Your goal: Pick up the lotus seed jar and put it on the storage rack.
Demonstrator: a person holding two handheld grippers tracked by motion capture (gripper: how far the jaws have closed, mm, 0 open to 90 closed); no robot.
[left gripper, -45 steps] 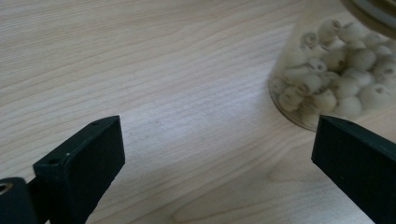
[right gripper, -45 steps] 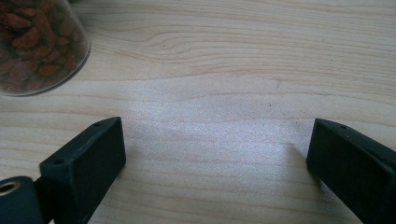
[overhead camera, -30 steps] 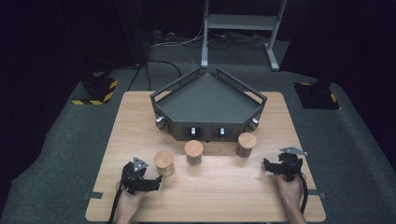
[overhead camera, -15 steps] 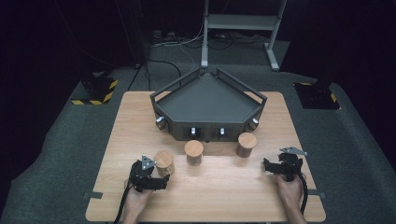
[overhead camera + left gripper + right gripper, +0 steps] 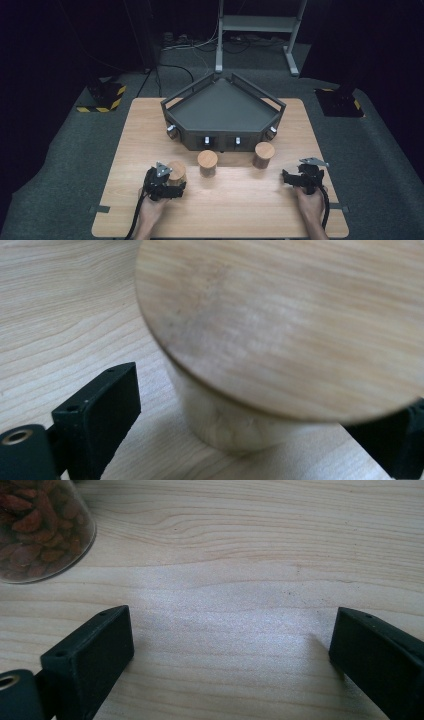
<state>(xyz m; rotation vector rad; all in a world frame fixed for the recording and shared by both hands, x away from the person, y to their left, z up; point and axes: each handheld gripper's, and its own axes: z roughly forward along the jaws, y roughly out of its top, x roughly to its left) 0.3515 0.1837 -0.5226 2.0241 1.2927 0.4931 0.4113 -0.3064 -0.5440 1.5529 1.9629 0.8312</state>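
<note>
The left claw (image 5: 240, 440) straddles the leftmost jar (image 5: 280, 330), its jaws just now closing in, yet the near jaw stands clear of the glass, so nothing is gripped. From above, the left claw (image 5: 167, 186) sits at the jar (image 5: 176, 171) on the person's side of it. The risk, as I judge it: the wide wooden lid overhangs the narrower glass body, so jaws set too high could catch the lid's rim and pop or tilt it instead of seizing the body; smooth round glass could also slip or twist between flat, hard pads, and an off-centre squeeze might topple the jar toward the middle jar (image 5: 207, 163) just beyond.

The lid is a flat disc of pale, fine-grained wood; the body below is clear, rounded glass. The bench (image 5: 240, 210) is light, streaky wood.

The right claw (image 5: 295, 179) rests wide open on bare bench, with the right jar (image 5: 40, 530), glass and full of reddish dried bits, ahead and to one side. Farther off stands a dark, angular metal tray (image 5: 270, 106).
</note>
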